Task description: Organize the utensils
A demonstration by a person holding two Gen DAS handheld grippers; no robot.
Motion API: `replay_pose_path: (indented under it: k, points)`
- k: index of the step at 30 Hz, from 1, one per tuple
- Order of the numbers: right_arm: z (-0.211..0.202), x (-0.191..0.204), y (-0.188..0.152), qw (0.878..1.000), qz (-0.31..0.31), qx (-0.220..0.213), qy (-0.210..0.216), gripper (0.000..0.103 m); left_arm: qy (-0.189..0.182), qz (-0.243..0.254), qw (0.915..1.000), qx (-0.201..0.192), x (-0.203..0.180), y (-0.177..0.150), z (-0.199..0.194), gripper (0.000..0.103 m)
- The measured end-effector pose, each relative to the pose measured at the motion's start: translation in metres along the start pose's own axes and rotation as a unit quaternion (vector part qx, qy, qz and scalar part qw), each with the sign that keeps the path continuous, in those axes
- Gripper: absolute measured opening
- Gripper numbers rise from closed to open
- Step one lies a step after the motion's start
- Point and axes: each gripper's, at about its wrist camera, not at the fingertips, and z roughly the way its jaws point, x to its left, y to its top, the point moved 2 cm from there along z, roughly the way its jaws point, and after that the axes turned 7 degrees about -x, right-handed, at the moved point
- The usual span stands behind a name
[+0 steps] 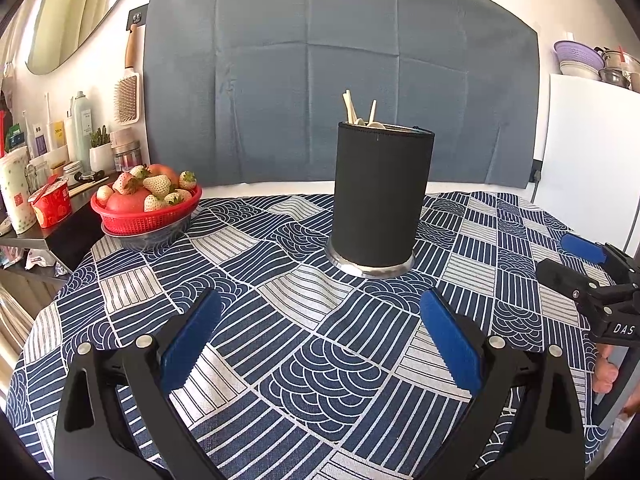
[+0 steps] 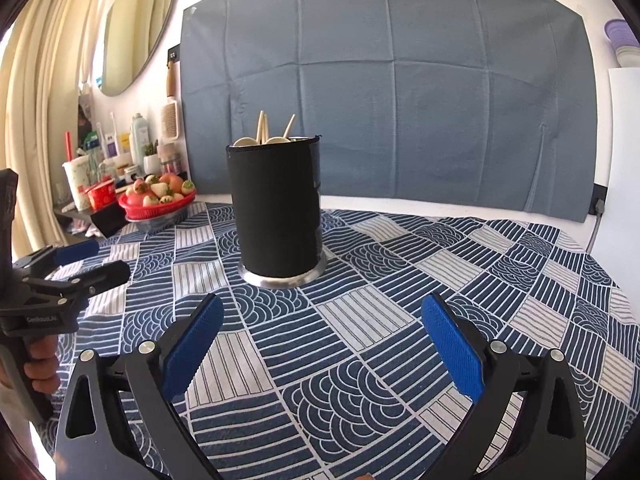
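Observation:
A black cylindrical utensil holder (image 1: 380, 196) (image 2: 278, 208) with a silver base stands upright on the patterned tablecloth. Several cream-coloured utensils (image 1: 360, 112) (image 2: 266, 130), spoons and thin handles, stick out of its top. My left gripper (image 1: 320, 312) is open over the cloth in front of the holder, with nothing between its blue pads. My right gripper (image 2: 322, 316) is also open and empty, to the right of the holder. In each wrist view the other gripper shows at the frame's edge, open (image 1: 576, 260) (image 2: 92, 260).
A red basket of strawberries and fruit (image 1: 148, 204) (image 2: 158, 198) sits at the table's far left edge. Behind it a shelf carries bottles, cups and a hairbrush (image 1: 126, 96). A blue-grey cloth (image 1: 340, 76) hangs on the wall behind. A white appliance (image 1: 592, 140) stands at right.

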Motion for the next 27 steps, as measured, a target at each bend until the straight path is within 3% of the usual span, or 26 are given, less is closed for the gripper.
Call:
replay_pose_path:
  k: [27]
  points:
    - [-0.0024,0.0035,0.0003,1.000,-0.011,-0.006,-0.003,0.095,0.003,0.009,0.9999,-0.002,-0.0027,0.0001,-0.0009,0.097]
